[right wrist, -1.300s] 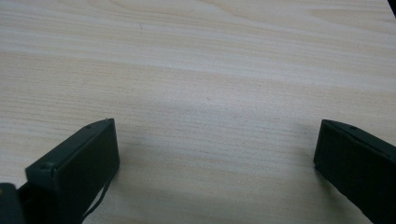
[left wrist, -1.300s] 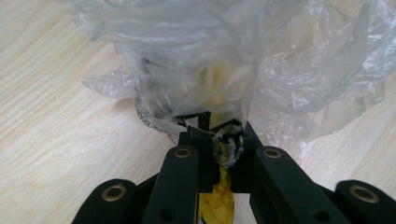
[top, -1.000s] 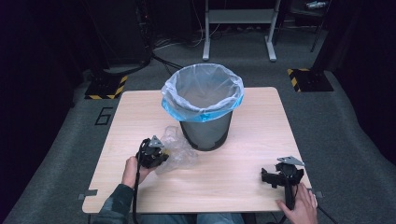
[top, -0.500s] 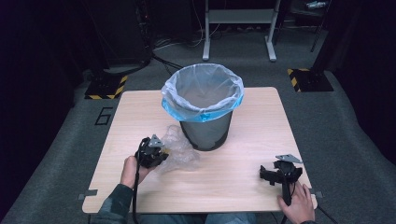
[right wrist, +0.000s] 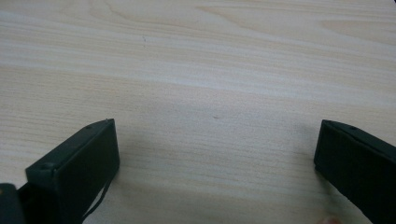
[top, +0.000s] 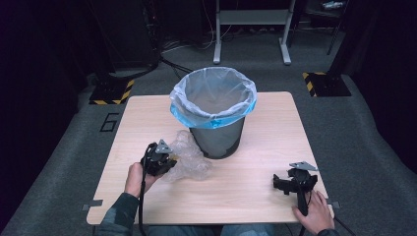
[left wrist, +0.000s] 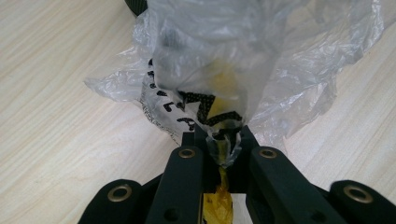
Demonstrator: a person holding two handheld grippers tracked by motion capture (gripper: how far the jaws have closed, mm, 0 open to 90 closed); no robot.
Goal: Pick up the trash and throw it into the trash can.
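A crumpled clear plastic bag (top: 189,160) with black print and something yellow inside lies on the table just left of the bin's foot. My left gripper (top: 164,161) is shut on its near edge; in the left gripper view the jaws pinch the bunched film of the plastic bag (left wrist: 243,70) at the left gripper (left wrist: 224,144). A dark bin (top: 216,135) lined with a pale blue bag (top: 212,96) stands upright at the table's middle. My right gripper (top: 282,183) rests near the front right corner, and in the right gripper view the right gripper (right wrist: 215,149) stands open over bare wood.
The light wooden table (top: 275,137) has free room to the right of the bin and along its front. Around it is grey carpet, with a metal stand (top: 251,29) behind and yellow-black marked bases (top: 110,91) at the sides.
My right gripper has shifted a little toward the table's front right edge. The left gripper and the bag have barely moved.
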